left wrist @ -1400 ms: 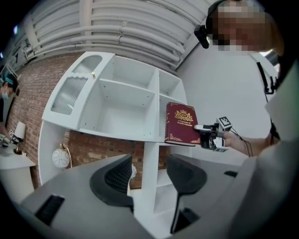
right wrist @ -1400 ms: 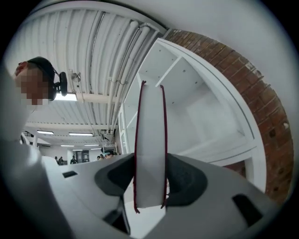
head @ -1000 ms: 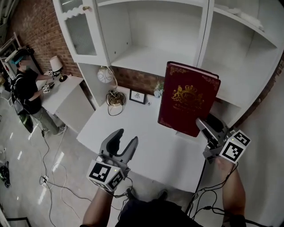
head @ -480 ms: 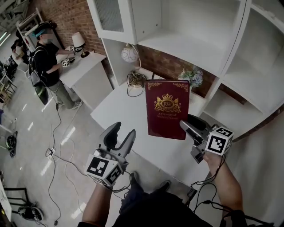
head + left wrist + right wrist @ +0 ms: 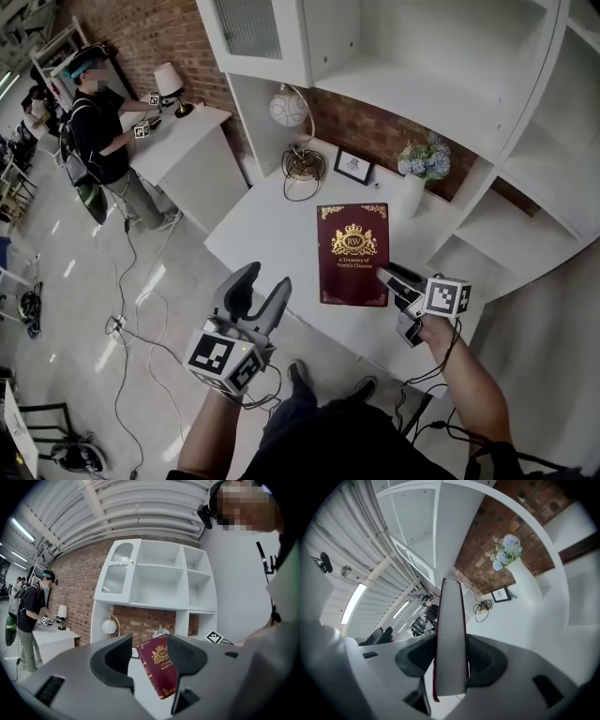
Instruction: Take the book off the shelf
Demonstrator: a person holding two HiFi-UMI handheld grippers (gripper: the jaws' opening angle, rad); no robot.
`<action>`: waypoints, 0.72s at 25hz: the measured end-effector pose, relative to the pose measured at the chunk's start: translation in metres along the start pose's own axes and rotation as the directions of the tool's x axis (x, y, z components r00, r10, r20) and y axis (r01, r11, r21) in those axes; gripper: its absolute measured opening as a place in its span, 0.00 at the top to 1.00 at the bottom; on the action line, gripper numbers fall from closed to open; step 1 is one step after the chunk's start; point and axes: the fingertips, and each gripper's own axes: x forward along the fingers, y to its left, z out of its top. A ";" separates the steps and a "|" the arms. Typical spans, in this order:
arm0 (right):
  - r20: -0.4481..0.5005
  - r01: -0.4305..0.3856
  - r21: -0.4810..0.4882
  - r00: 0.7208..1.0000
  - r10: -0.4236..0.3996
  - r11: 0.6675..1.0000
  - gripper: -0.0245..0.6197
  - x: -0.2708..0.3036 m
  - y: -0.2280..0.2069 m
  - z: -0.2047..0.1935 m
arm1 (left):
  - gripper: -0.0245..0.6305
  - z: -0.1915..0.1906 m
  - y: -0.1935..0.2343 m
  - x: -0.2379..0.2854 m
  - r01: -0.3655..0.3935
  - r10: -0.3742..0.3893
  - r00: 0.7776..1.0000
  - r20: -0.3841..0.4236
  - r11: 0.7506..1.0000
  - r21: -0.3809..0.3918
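book's basically off the shelf already imo. the right gripper (image 5: 392,284) is pinching the book (image 5: 352,253) near its lower right corner and holds it standing on end, a bit tilted, over the white desk (image 5: 272,225) in the middle of the head view, well apart from the white shelf unit (image 5: 412,94) across the top. can't tell if its bottom edge touches the desk. so i'd say all that's left is parking it somewhere. in the right gripper view both jaws press flat on the covers, with the pale page block facing the camera. the left gripper (image 5: 262,281) sits lower left with its jaws spread and nothing in them; the book only shows through the gap from well beyond. it's a thick, rigid rectangular hardcover, deep maroon and matte, with a gold crest and gold corner ornaments. shelf and desk look like smooth white paint, with rough brick wall (image 5: 178,28) behind.
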 end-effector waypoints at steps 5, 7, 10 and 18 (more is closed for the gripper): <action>0.017 0.055 0.061 0.998 -0.057 0.997 0.66 0.033 -0.014 -0.015 | 0.61 -0.007 0.040 -0.006 0.014 -0.014 1.000 -0.012 1.000 -0.007; 0.021 0.087 0.081 0.996 -0.089 0.993 0.66 0.047 -0.021 -0.021 | 0.61 -0.009 0.055 -0.009 0.016 -0.016 1.000 -0.016 1.000 -0.012; 0.023 0.134 0.124 0.990 -0.138 0.983 0.66 0.065 -0.038 -0.031 | 0.61 -0.013 0.076 -0.013 0.017 -0.017 1.000 -0.024 1.000 -0.018; -0.022 0.235 0.223 0.971 -0.237 0.946 0.66 0.114 -0.087 -0.062 | 0.61 -0.023 0.133 -0.022 0.000 -0.002 0.999 -0.053 1.000 -0.027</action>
